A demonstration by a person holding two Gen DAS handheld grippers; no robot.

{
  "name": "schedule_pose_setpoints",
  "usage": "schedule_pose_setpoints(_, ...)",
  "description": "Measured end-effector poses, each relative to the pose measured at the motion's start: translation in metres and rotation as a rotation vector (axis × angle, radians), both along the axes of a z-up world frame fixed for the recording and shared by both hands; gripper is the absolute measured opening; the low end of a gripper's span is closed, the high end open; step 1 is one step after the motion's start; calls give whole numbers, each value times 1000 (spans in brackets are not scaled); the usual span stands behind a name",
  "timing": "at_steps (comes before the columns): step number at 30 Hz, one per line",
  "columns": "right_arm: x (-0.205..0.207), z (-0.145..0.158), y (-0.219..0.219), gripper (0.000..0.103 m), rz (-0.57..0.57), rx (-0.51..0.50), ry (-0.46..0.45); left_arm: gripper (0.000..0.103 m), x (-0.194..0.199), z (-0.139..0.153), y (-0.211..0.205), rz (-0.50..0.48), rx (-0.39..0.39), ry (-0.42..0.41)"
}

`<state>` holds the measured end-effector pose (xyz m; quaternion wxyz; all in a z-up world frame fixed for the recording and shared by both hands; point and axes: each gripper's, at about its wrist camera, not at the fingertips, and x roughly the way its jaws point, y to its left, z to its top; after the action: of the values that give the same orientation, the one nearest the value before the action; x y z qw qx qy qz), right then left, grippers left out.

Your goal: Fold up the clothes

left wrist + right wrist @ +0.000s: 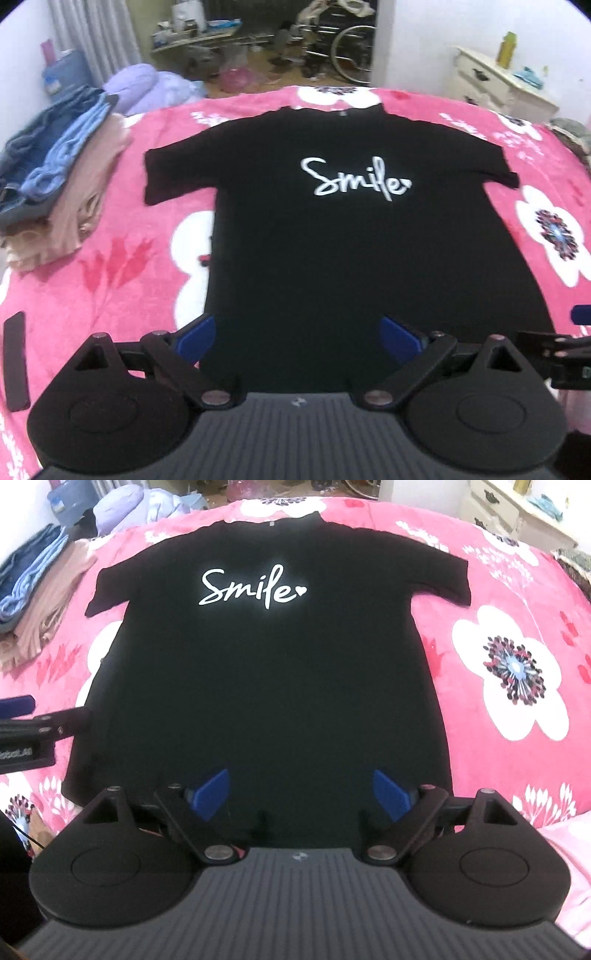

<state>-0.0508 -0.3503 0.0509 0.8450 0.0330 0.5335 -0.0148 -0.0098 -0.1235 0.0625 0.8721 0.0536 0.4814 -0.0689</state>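
Left wrist view: black T-shirt [332,229], print up, spread flat on the pink floral bed [110,266], collar toward the far edge, hem toward the near edge; left tongs [297,338] released, jaws wide, empty, poised above the hem's left part; folded clothes pile [62,173] at the bed's left edge; step judged: shirt laid out, first fold not yet begun.

Right wrist view: right tongs [301,794] released, nothing between them, above the hem's right part; next move calls for lowering and pinching an edge of the shirt.
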Motion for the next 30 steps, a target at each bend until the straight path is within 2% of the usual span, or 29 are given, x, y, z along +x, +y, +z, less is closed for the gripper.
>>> schedule_pose_setpoints(5, 1, 10, 8, 87, -2, -35, -84, 97, -7, 5, -5, -28, -26, 8)
schedule_pose_setpoints(12, 5, 17, 14, 87, -30, -31, -150, 96, -12, 8, -6, -55, -57, -7)
schedule_pose_setpoints(19, 8, 8, 24, 88, -18, -89, -120, 96, -12, 3, -9, -55, -39, -15)
schedule_pose_setpoints(25, 5, 6, 26, 88, -3, -118, -129, 96, -11, -5, -11, -47, -18, 19)
schedule_pose_setpoints(30, 4, 1, 27, 88, 1, -133, -111, 96, -15, -4, -13, -65, -12, -3)
